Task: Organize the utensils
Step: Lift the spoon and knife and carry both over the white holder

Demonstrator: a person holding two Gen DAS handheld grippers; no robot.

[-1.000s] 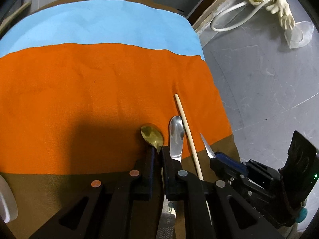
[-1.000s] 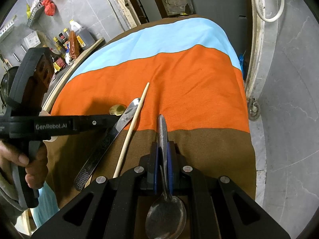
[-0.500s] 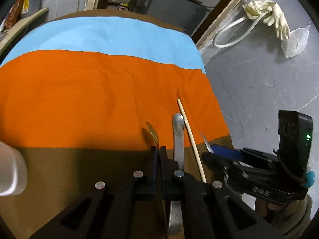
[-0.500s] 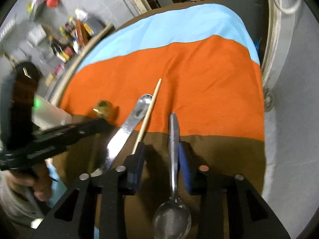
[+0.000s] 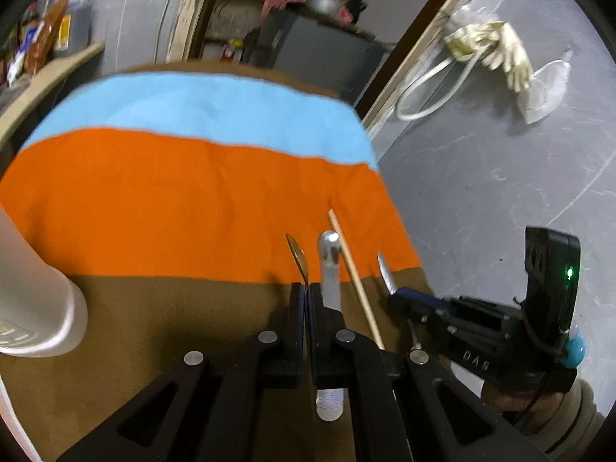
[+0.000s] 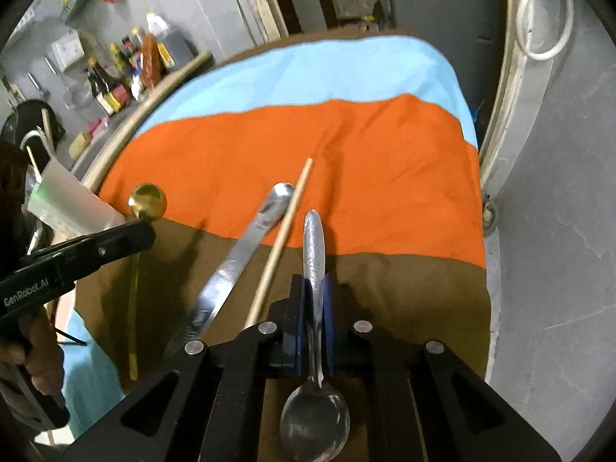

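Note:
My left gripper [image 5: 306, 288] is shut on a gold spoon [image 5: 297, 258], whose bowl sticks out past the tips, edge-on. The right wrist view shows that gold spoon [image 6: 147, 201] lifted off the cloth, its handle hanging below the left gripper [image 6: 148, 231]. My right gripper [image 6: 313, 285] has its jaws closing, and the pads press on the handle of a silver spoon [image 6: 315, 421] whose bowl lies near the camera. A flat silver utensil [image 6: 246, 254] and a wooden chopstick [image 6: 285, 231] lie side by side on the striped cloth [image 6: 385, 177].
A white cup [image 5: 38, 308] stands at the left on the brown band; in the right wrist view this cup [image 6: 73, 208] holds a stick. The table's right edge drops to a grey floor [image 5: 500, 192]. A shelf with bottles [image 6: 115, 77] runs behind.
The left gripper rose with the gold spoon, whose bowl turned edge-on, and the cup came into view. The right jaws spread around the silver spoon's handle, then closed on it again.

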